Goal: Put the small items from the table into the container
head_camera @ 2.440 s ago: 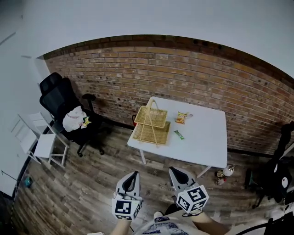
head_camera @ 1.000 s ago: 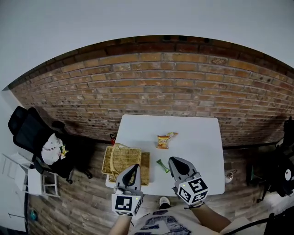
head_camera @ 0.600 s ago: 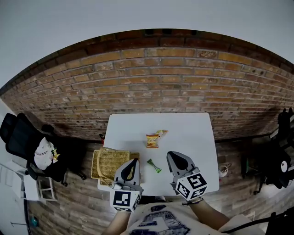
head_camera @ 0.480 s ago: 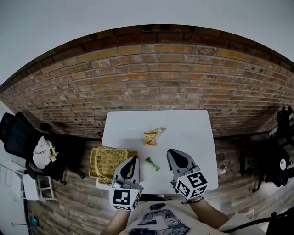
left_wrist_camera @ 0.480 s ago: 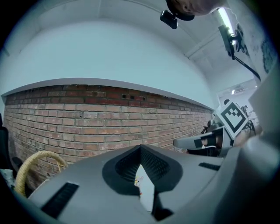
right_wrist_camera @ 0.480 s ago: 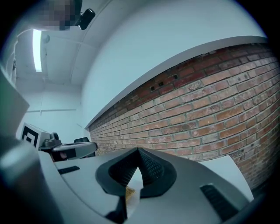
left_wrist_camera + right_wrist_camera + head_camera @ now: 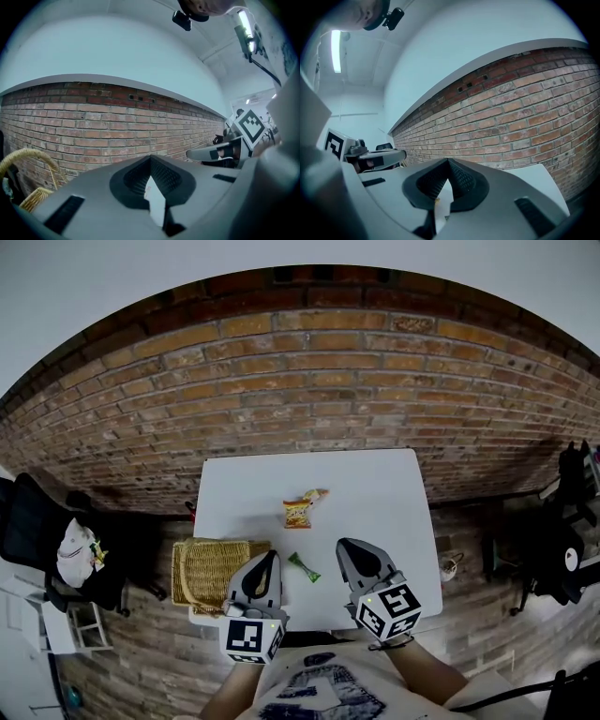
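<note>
Head view, grippers: your left gripper [image 7: 269, 561] hangs over the right rim of the wicker basket [image 7: 200, 549], and your right gripper [image 7: 346, 547] is well to its right. Both have jaws pressed together, empty.
Green sweet [image 7: 303, 567]: just right of the basket. Light, crinkly and slippery, so pinch its middle.
Orange packet [image 7: 298, 511]: right of the basket, farther off. Soft and crushable, so take an edge seam.
Writing: print probably there, too small to read.

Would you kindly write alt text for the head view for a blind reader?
From above, the left gripper and right gripper, both shut, point toward a white table by a brick wall. On it lie an orange snack packet and a green wrapper, with a wicker basket at its near-left corner.
</note>
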A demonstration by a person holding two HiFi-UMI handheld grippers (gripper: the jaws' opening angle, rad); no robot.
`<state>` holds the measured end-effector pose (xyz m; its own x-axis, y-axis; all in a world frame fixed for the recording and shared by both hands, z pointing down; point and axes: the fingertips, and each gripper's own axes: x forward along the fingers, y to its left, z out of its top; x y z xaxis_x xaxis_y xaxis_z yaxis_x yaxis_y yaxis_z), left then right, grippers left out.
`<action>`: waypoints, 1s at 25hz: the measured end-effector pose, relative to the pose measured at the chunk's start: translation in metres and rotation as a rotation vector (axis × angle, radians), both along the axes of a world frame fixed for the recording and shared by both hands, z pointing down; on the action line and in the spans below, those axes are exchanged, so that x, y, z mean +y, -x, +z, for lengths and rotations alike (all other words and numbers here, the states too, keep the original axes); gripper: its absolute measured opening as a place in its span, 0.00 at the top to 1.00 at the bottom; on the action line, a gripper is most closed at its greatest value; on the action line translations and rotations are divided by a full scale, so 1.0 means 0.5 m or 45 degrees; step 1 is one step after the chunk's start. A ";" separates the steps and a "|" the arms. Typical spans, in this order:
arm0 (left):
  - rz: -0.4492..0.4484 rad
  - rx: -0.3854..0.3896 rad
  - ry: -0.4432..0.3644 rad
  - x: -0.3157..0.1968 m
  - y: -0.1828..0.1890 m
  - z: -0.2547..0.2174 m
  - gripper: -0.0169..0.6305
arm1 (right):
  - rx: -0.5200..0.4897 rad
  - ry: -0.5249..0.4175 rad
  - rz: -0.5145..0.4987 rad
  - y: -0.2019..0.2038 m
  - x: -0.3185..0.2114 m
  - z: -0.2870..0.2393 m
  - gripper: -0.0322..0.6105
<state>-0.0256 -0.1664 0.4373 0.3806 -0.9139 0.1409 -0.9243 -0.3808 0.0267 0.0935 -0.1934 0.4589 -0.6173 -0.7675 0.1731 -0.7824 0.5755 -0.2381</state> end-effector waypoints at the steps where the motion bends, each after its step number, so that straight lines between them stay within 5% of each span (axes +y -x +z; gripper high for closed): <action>1: -0.002 0.003 0.006 -0.003 0.001 0.004 0.90 | 0.005 0.006 -0.004 0.003 -0.002 0.005 0.92; 21: -0.097 0.018 0.114 -0.029 0.064 0.069 0.90 | 0.156 0.084 -0.113 0.077 -0.036 0.096 0.91; 25: -0.111 0.021 0.141 -0.036 0.073 0.086 0.90 | 0.166 0.116 -0.150 0.095 -0.042 0.120 0.83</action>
<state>-0.0622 -0.1844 0.4802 0.3034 -0.9229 0.2371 -0.9529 -0.2928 0.0794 0.0461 -0.2142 0.5187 -0.6696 -0.6686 0.3233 -0.7385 0.6456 -0.1943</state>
